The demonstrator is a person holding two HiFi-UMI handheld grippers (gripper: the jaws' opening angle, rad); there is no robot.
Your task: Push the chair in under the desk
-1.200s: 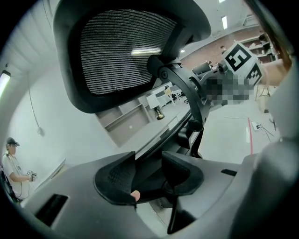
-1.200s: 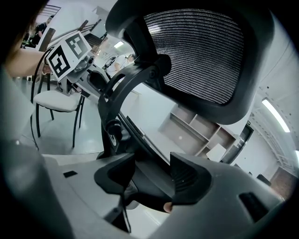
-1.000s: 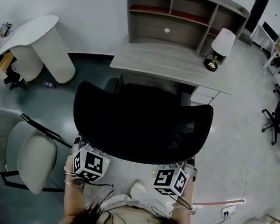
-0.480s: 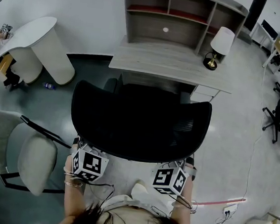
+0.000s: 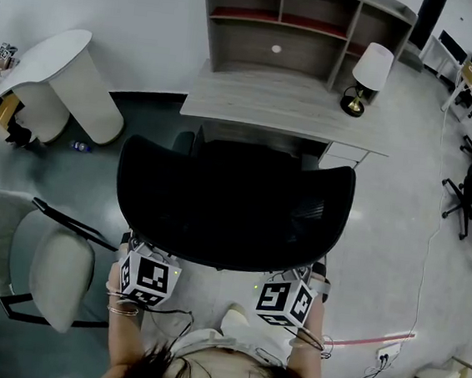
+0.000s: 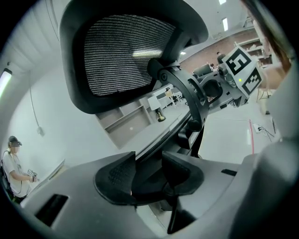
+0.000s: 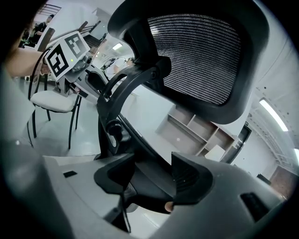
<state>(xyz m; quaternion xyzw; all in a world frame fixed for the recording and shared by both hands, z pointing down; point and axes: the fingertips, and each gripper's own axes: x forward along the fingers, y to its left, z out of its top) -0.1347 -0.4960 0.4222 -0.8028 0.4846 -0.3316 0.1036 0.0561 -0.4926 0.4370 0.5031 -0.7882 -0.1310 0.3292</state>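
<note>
A black mesh-backed office chair stands in front of me, its seat partly under the grey wooden desk. Both grippers sit at the lower rim of the chair back, their jaws hidden beneath it in the head view. My left gripper is at the rim's left end and my right gripper at its right end. In the left gripper view the left gripper is shut on the dark rim of the chair. In the right gripper view the right gripper grips the same rim of the chair.
A shelf hutch and a white-shaded lamp stand on the desk. A grey chair is close at my left and a white rounded table behind it. Cables and red tape lie on the floor at right. A person stands far left.
The chair back and both grippers have shifted slightly up and left in the head view, toward the desk. Both grips are unchanged.
</note>
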